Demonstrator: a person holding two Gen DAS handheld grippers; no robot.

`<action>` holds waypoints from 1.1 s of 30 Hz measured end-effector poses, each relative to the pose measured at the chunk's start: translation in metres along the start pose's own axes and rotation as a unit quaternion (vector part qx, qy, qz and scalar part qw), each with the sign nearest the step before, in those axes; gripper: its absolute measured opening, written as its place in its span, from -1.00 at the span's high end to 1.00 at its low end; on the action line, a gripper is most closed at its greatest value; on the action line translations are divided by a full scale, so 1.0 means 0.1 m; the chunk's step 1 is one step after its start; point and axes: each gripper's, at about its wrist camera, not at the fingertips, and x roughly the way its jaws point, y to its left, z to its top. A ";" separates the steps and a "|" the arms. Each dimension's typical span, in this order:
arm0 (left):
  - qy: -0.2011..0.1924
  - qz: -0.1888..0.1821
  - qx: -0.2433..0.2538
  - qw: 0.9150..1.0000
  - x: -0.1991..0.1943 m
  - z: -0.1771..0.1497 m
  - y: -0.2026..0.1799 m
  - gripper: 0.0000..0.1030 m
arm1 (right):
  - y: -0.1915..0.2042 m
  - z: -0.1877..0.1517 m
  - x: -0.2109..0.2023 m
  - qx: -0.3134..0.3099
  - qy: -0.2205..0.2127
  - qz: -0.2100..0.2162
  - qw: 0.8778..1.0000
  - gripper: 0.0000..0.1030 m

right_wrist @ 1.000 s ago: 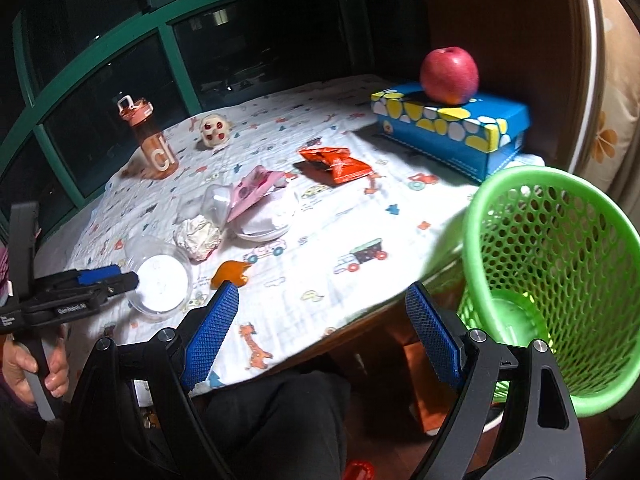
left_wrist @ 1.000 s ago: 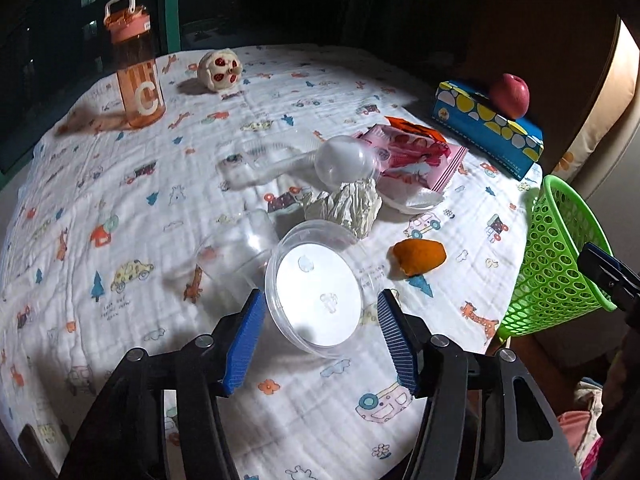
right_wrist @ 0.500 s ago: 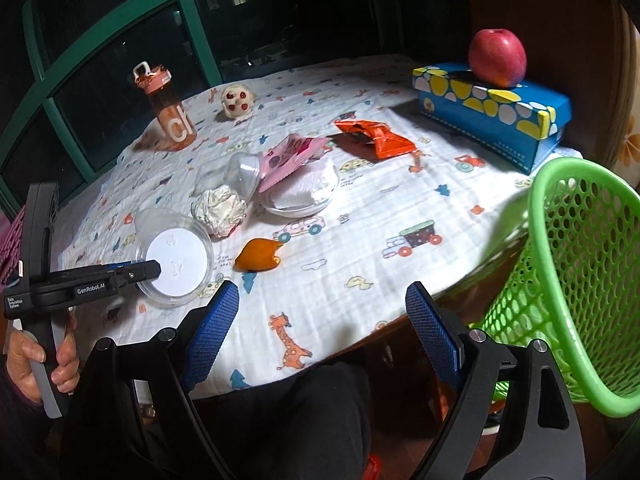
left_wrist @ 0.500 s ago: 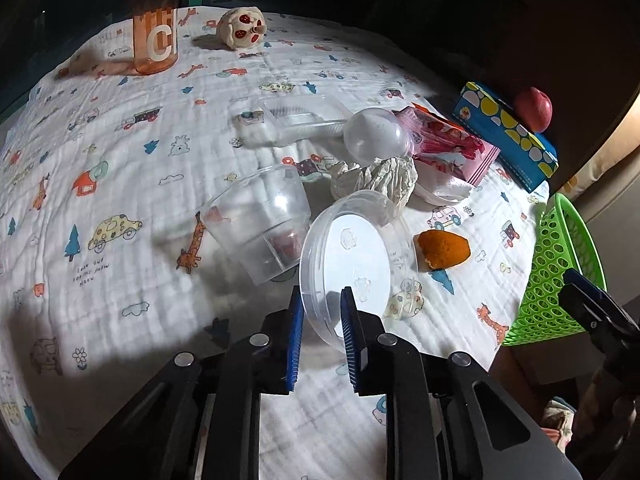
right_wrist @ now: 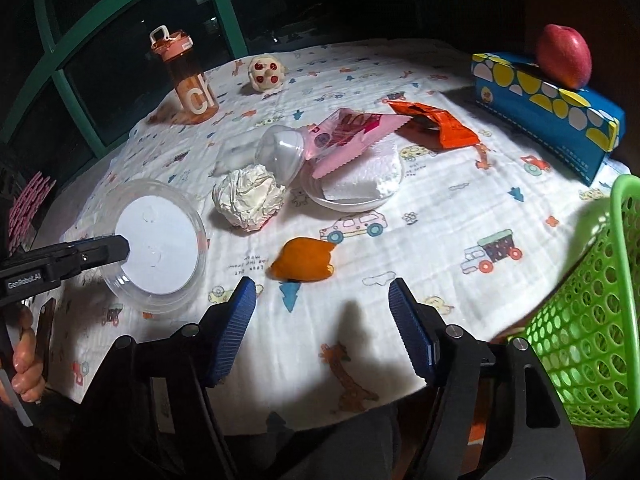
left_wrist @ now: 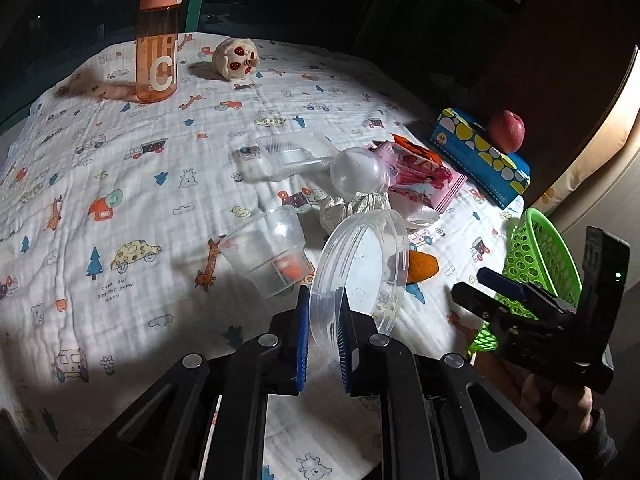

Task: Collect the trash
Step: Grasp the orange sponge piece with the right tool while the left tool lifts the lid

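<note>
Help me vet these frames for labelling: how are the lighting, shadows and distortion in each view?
Left wrist view: a bright pool lights the tablecloth, its near corners dark; the left hand-held gripper throws a shadow beside the clear cup. Right wrist view: fisheye bends the window frame; the green basket is blurred.

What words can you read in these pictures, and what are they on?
"C": big white letter on the orange bottle; what follows it is unclear.
"GenRobot.AI": on the left gripper.
"LOOK OUT FOR THE SNOW MOON": on the tablecloth.
Pink wrapper print: too blurred.
</note>
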 end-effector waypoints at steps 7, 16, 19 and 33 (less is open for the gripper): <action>-0.023 -0.001 -0.001 1.000 -0.20 0.10 0.06 0.75 | 0.12 0.10 0.32 -0.008 0.015 0.000 1.000 -0.18; -0.032 -0.005 -0.007 0.999 -0.25 0.19 0.10 0.75 | 0.16 0.09 0.51 -0.024 0.025 -0.029 0.999 0.05; -0.033 -0.008 -0.006 0.999 -0.25 0.21 0.08 0.76 | 0.19 0.08 0.49 -0.031 0.022 -0.034 0.999 0.14; -0.035 -0.047 0.039 0.998 -0.16 0.45 -0.42 0.75 | -0.10 0.10 -0.06 0.015 -0.023 -0.028 0.999 0.17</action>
